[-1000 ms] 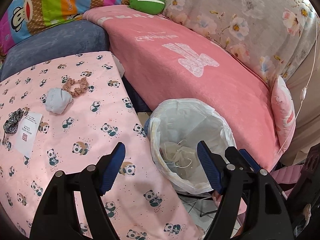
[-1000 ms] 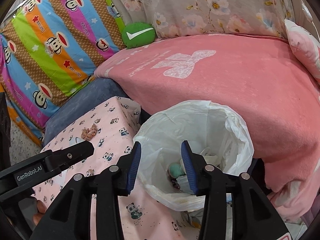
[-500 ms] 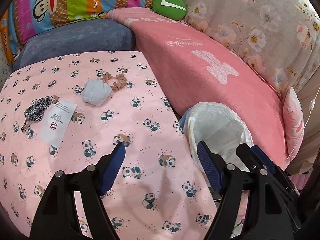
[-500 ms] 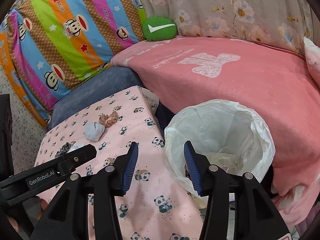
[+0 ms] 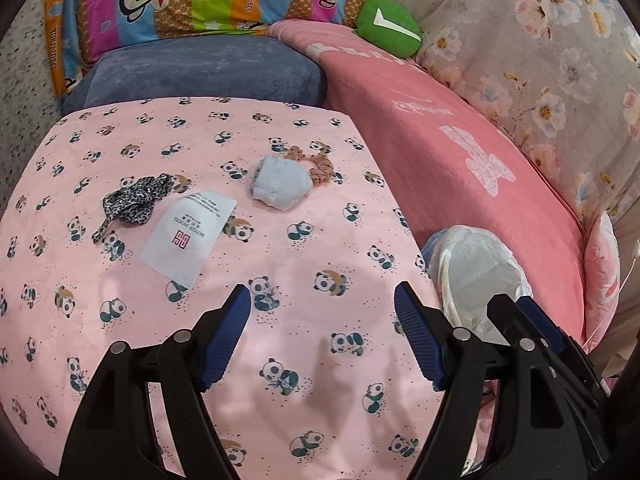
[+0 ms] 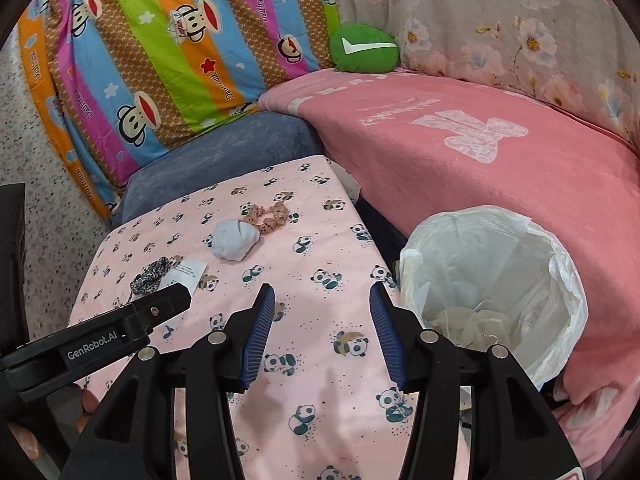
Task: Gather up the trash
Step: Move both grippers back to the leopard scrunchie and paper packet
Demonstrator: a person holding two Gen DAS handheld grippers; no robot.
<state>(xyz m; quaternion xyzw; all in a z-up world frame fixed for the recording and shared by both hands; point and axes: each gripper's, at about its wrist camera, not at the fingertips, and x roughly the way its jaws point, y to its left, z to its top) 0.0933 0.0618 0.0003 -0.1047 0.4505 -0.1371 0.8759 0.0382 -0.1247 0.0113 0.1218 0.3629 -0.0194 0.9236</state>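
On the pink panda-print table [image 5: 280,264] lie a crumpled pale blue mask [image 5: 280,184], a white hotel packet [image 5: 188,234], a black-and-white scrunchie [image 5: 134,202] and a tan scrunchie [image 5: 316,162]. My left gripper [image 5: 322,320] is open and empty over the table's near part. My right gripper [image 6: 322,320] is open and empty, also over the table [image 6: 304,280]. The mask [image 6: 234,242] lies ahead of it. The white-lined trash bin [image 6: 492,280] stands right of the table, with crumpled trash inside; it also shows in the left wrist view [image 5: 472,264].
A pink blanket [image 5: 460,160] covers the sofa behind the bin. A blue-grey cushion [image 5: 200,76], a striped monkey-print quilt [image 6: 160,60] and a green pillow [image 6: 364,50] lie beyond the table. The left gripper's body [image 6: 100,340] shows at the right view's lower left.
Both grippers have swung left from over the bin to over the table. The mask, packet and scrunchies have come nearer the middle of the views. The right gripper has opened wider.
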